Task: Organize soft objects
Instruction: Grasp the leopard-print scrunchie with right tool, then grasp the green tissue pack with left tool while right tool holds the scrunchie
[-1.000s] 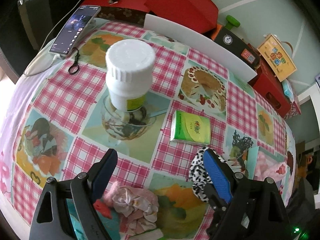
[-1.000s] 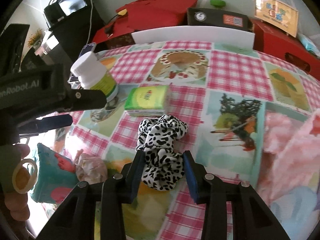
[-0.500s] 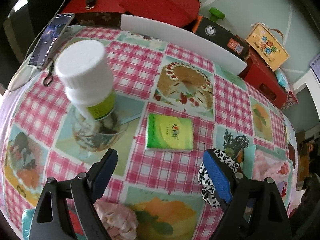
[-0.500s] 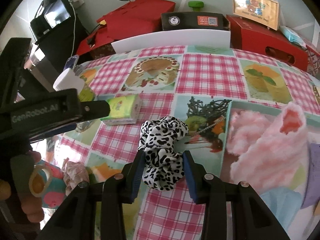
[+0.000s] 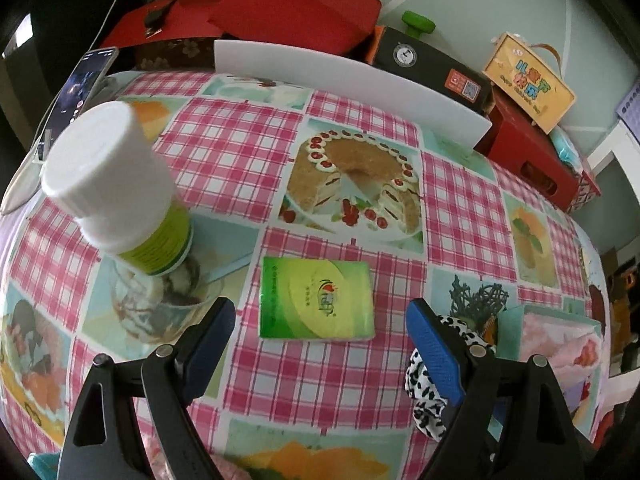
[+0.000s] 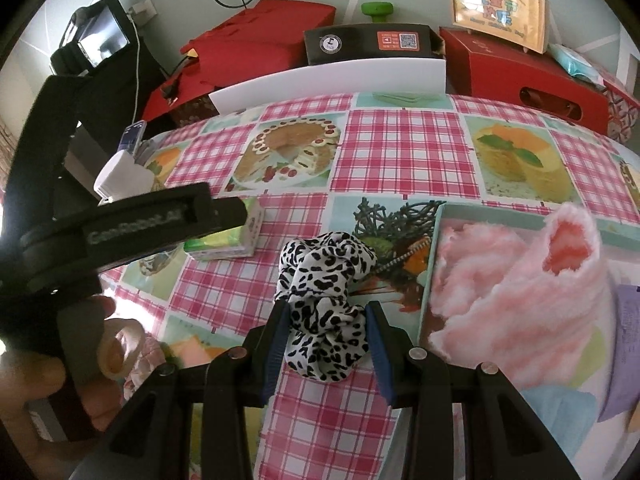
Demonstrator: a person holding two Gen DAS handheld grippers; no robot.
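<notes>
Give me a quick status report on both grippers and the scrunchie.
Right hand-held gripper shut on leopard-print scrunchie, beside the box with the pink fluffy item. Left hand-held gripper open, over the green packet. Nothing blocking.

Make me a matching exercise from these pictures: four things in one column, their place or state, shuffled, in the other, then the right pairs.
Things
1. leopard-print scrunchie
2. green tissue pack
3. fluffy pink cloth
4. white bottle

Places or states
A. lying in the pale green box
B. lying flat on the tablecloth ahead of the open left gripper
C. standing upright, cap on
D. pinched in the right gripper

Pairs: 1-D, 2-B, 3-A, 4-C
</notes>
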